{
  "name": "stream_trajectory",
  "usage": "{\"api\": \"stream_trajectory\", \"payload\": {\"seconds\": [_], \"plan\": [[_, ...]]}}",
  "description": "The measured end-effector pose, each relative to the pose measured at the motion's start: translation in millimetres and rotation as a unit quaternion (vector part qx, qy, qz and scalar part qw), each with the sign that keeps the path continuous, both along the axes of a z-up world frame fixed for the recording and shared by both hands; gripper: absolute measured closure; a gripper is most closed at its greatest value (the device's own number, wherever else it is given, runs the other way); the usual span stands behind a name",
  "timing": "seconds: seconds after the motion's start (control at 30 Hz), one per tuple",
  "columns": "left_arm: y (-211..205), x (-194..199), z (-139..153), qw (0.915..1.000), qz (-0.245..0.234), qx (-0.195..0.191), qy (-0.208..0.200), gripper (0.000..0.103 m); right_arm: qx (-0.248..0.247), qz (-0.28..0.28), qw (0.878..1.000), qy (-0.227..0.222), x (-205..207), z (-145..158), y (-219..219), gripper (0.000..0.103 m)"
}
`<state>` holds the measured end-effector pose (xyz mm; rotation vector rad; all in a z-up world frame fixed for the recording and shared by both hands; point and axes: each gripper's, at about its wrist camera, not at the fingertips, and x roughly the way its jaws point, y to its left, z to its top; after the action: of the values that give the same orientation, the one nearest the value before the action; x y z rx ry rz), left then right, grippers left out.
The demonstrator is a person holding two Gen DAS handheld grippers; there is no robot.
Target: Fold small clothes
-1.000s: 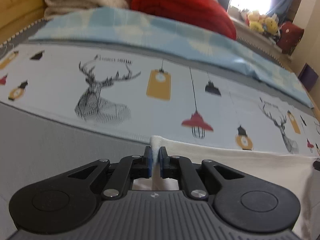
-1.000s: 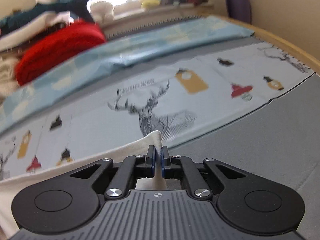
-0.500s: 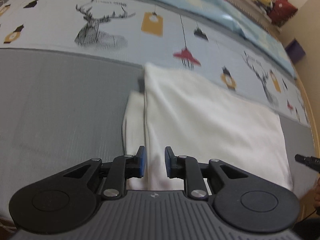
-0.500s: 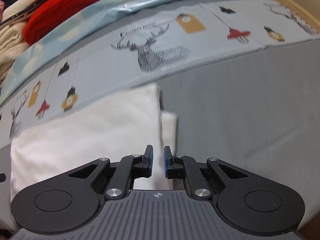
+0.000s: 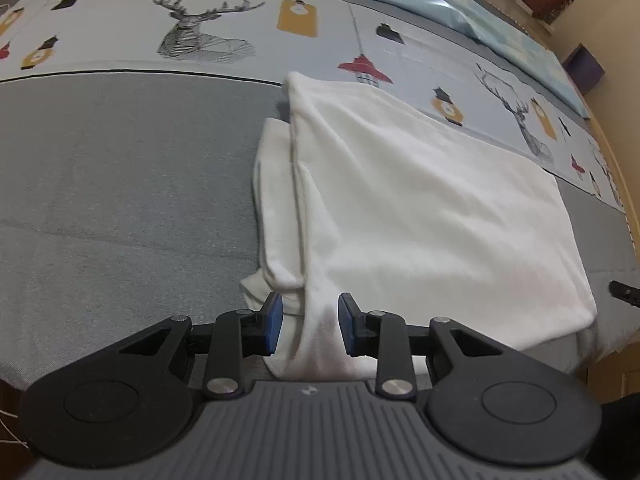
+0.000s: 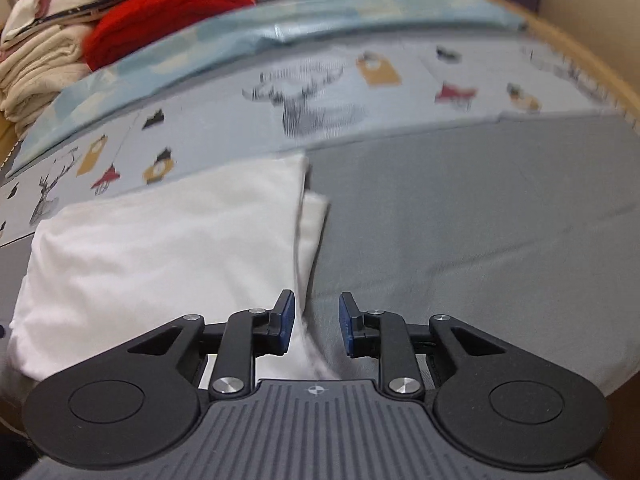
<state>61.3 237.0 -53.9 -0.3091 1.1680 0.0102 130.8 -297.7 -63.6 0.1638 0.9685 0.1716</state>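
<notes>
The white garment point(image 5: 420, 216) lies folded on the grey bedspread point(image 5: 120, 184); left gripper point(image 5: 308, 324) and right gripper point(image 6: 316, 328) have just been opening (cloth edge between unclamped pads); no legible writing.

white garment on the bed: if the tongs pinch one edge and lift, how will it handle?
Likely floppy: the white garment lies flat in soft wrinkled layers, so it should drape, not hold shape. Probably light, being thin cloth. Pushed, it would likely bunch on the grey cover rather than slide.

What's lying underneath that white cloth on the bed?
The white cloth lies mostly on a grey sheet, its far edge on a printed deer sheet. A lower white layer peeks out. Anything else beneath is covered.
</notes>
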Motion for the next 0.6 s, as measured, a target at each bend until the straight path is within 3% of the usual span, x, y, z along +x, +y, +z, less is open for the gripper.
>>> {"api": "stream_trajectory", "payload": {"seconds": [0.2,0.43,0.5,0.53,0.6], "plan": [[-3,2,-13,0.9994,-0.011,0.001,0.033,0.069,0.013,0.031,0.998,0.061,7,-22,7,0.078],[-7,0,-21,0.9978,-0.039,0.014,0.052,0.070,-0.018,0.072,0.993,0.087,3,-34,20,0.078],[-7,-2,-21,0.9976,-0.045,0.015,0.050,0.080,-0.024,0.081,0.993,0.089,1,-35,20,0.078],[-6,-3,-21,0.9975,-0.050,0.012,0.048,0.095,-0.024,0.087,0.992,0.090,-1,-36,20,0.079],[-5,-5,-16,0.9977,-0.061,0.005,0.028,0.099,-0.024,0.101,0.991,0.082,-4,-35,19,0.097]]}}
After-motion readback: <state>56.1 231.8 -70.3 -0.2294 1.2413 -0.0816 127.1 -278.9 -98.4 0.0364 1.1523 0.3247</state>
